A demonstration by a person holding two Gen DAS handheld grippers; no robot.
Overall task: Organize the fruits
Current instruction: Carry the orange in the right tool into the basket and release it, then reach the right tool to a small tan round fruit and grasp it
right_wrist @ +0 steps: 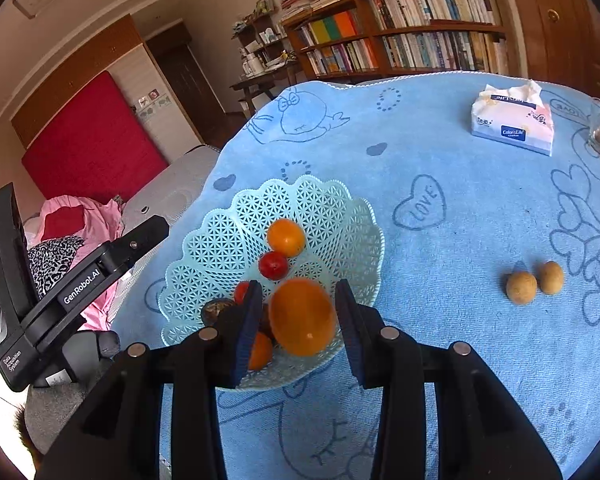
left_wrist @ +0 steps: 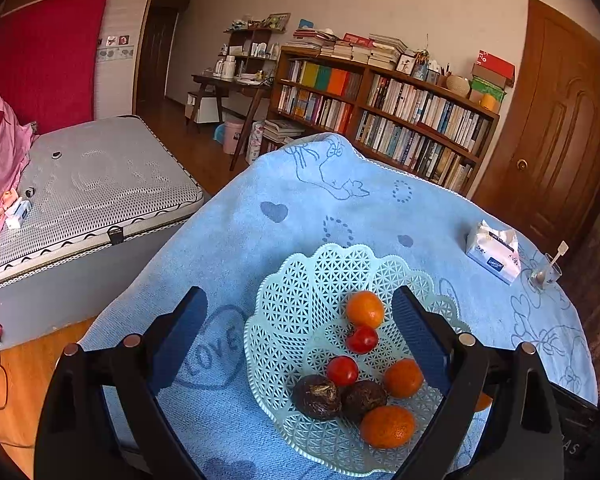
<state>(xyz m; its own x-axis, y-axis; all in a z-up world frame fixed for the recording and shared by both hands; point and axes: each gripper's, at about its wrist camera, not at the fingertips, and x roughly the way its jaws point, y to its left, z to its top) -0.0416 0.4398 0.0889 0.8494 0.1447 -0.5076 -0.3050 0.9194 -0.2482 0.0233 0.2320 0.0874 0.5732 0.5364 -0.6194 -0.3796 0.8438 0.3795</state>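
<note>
Nearest to me, the right gripper (right_wrist: 298, 318) hangs over the near edge of the pale green basket (right_wrist: 220, 240) with a blurred orange (right_wrist: 302, 316) between its pads. There seems to be a gap on either side of the fruit, so I judge the jaws released and the orange dropping, though the blur leaves some doubt. The danger is plain: it falls close to the near rim, and could bounce off the fruit already piled there and roll out onto the blue towel (right_wrist: 460, 220).

The left gripper (left_wrist: 300, 340) is spread wide and empty, straddling the basket; a nudge from it could tip the light basket.

Inside lie other oranges, two red tomatoes (left_wrist: 342, 370) and two dark brown fruits (left_wrist: 318, 396).

Farther right, two small tan fruits (right_wrist: 534, 282) wait on the towel, round and likely to roll if pinched off-centre.
</note>
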